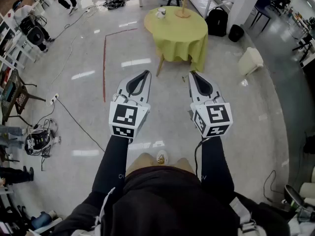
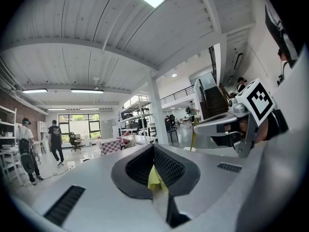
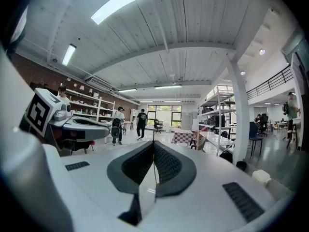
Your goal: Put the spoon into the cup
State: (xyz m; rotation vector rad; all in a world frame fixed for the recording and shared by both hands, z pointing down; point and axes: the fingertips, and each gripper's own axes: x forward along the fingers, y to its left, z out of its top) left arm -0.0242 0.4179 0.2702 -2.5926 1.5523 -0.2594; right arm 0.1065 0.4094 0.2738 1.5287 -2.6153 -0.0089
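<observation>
The left gripper (image 1: 146, 73) and the right gripper (image 1: 192, 74) each hold their fingers pressed together, empty, with the tabletop (image 1: 179, 31) at twelve o'clock.

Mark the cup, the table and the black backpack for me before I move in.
cup (image 1: 161, 13), head view, on its white body.
table (image 1: 182, 36), head view, on the bare yellow-green cloth top.
black backpack (image 1: 216, 21), head view, on its front.

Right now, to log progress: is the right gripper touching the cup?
Apart. The head view shows the right gripper stopping short of the table, while the cup stands near the table's far edge.
</observation>
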